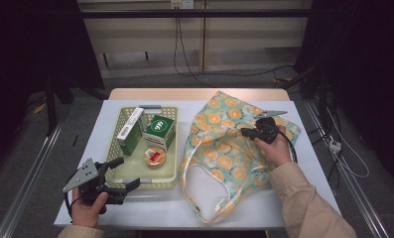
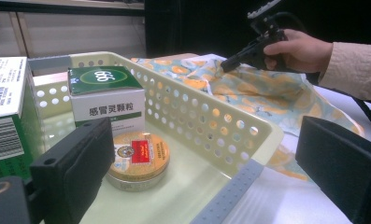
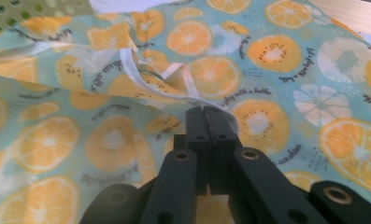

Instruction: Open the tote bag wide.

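The right gripper point(image 3: 210, 112) has its jaws pinched tight on the rim of the bag point(image 1: 229, 148), at the bag's far right side, right of the basket point(image 1: 116, 133). Only a thin fold of cloth and white edging sits between the pads, so a hard tug could slip the fabric free and the mouth would drop flat. Lift too fast and the whole bag may drag across the table point(image 1: 294, 198) instead of opening.

The left gripper point(image 1: 116, 173) waits at the near left, by the basket's near corner, jaws wide apart and empty, with the round tin point(image 2: 137, 159) just ahead of them.

The bag lies flat, its long axis running from far right towards the near middle, handles looped at the near end.
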Action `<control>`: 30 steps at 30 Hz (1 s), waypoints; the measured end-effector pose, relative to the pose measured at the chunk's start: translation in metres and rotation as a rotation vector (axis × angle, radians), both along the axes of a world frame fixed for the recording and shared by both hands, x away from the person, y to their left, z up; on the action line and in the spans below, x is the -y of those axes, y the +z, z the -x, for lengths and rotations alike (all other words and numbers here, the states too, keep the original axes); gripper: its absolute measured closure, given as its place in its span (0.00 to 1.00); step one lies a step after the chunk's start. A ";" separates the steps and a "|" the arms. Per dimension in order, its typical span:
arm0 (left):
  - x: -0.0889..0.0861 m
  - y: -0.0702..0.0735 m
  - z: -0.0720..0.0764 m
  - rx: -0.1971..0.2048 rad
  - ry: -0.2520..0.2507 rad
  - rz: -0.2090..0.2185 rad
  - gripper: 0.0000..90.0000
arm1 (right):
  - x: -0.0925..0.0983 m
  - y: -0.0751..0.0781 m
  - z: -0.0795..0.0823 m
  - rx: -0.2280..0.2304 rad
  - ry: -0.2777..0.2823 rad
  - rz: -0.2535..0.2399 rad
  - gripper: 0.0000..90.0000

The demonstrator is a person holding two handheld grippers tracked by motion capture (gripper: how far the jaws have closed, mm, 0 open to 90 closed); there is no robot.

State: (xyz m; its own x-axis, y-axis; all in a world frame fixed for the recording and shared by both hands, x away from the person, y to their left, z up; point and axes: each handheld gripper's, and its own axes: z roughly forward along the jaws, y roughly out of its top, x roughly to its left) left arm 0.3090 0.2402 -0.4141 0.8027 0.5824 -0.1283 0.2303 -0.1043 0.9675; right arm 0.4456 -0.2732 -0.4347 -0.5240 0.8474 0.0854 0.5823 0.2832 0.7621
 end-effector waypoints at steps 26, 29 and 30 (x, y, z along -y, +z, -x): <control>0.002 0.000 0.000 -0.005 -0.003 0.003 0.05 | -0.013 -0.015 0.005 -0.027 0.051 0.095 0.75; 0.002 0.000 0.000 -0.003 -0.006 0.001 0.05 | -0.019 -0.013 0.009 -0.011 0.056 0.088 0.60; 0.002 0.000 0.000 -0.003 -0.005 0.000 0.05 | -0.021 -0.013 0.010 -0.005 0.057 0.079 0.53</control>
State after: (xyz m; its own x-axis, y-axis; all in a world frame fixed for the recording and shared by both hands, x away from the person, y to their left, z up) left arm 0.3090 0.2381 -0.4140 0.8056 0.5780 -0.1303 0.2323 -0.1059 0.9669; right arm 0.4352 -0.2525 -0.4475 -0.5709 0.8207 0.0224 0.5674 0.3747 0.7332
